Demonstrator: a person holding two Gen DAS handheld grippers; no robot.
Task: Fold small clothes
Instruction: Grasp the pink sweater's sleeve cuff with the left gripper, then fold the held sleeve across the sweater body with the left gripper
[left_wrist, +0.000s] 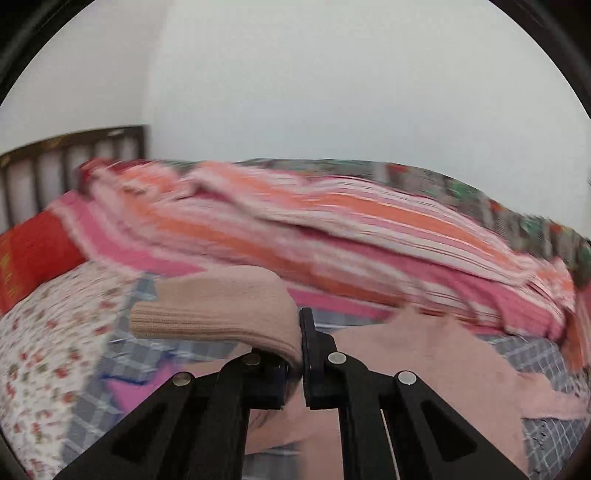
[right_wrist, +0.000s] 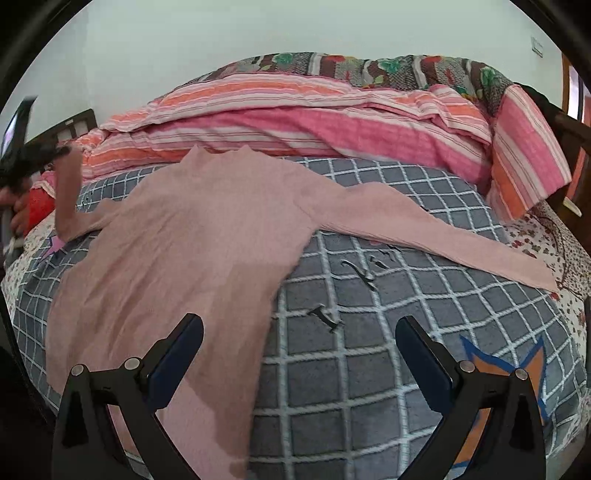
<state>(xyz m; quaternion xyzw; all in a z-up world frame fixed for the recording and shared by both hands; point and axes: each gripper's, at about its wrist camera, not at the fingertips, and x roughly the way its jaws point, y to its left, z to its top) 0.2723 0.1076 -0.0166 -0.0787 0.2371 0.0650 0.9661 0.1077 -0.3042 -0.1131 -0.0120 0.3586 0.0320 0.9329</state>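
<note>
Right gripper (right_wrist: 299, 354) jaws wide apart, holding nothing, hovering over the near part of the grey checked blanket (right_wrist: 369, 369) by the top's hem side. Pink knit top (right_wrist: 192, 236) lies flat across the blanket, one sleeve stretched toward the bed's right edge. Left gripper (left_wrist: 300, 354) jaws pinched on the other sleeve's cuff (left_wrist: 214, 306), lifted at the far left. Judgement: carry the cuff inward across the body, keep it taut, lay it flat. Striped quilt (right_wrist: 295, 122) behind.
</note>
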